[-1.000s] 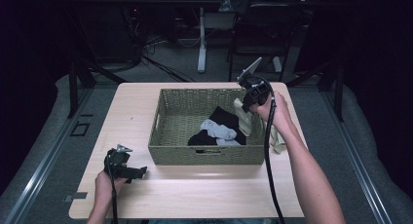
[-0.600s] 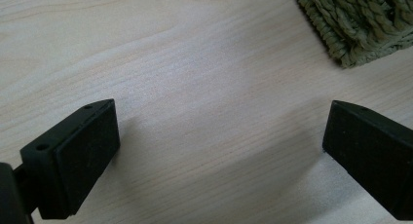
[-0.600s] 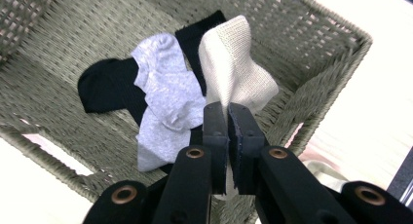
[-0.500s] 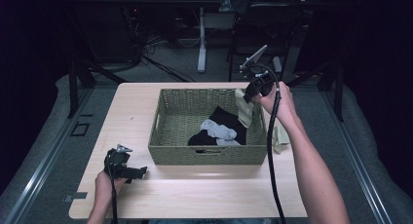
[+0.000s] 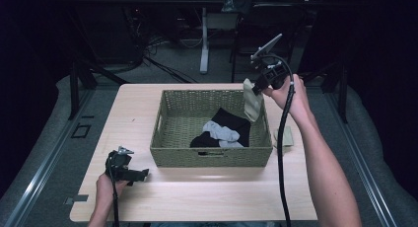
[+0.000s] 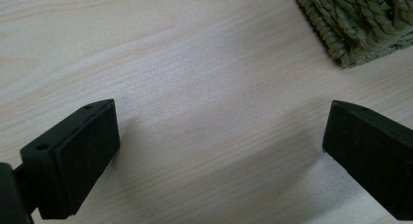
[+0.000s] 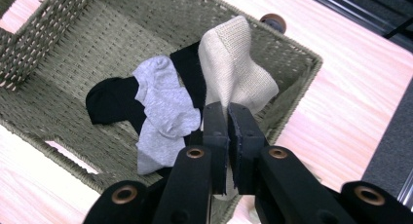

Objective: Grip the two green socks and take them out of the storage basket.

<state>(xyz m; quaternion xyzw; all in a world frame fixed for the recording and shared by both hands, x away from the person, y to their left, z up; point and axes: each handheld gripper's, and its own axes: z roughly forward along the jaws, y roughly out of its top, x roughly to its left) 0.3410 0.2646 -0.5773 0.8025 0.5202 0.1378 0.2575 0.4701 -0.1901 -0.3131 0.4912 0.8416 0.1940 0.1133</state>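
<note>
Overhead, the right gripper point(image 5: 256, 85) is pinching a beige sock point(image 7: 234, 73) above the basket point(image 5: 167, 108).
Below it, grey sock point(image 7: 163, 112) and black sock point(image 7: 109, 100) are lying; the left gripper point(image 6: 219, 151) is resting wide apart.

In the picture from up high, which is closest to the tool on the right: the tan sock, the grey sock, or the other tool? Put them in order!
1. The tan sock, pinched by the right tool, hanging over the basket's right edge.
2. The grey sock, lying inside the basket on the black sock.
3. The left tool, down at the table's near-left part.
</note>
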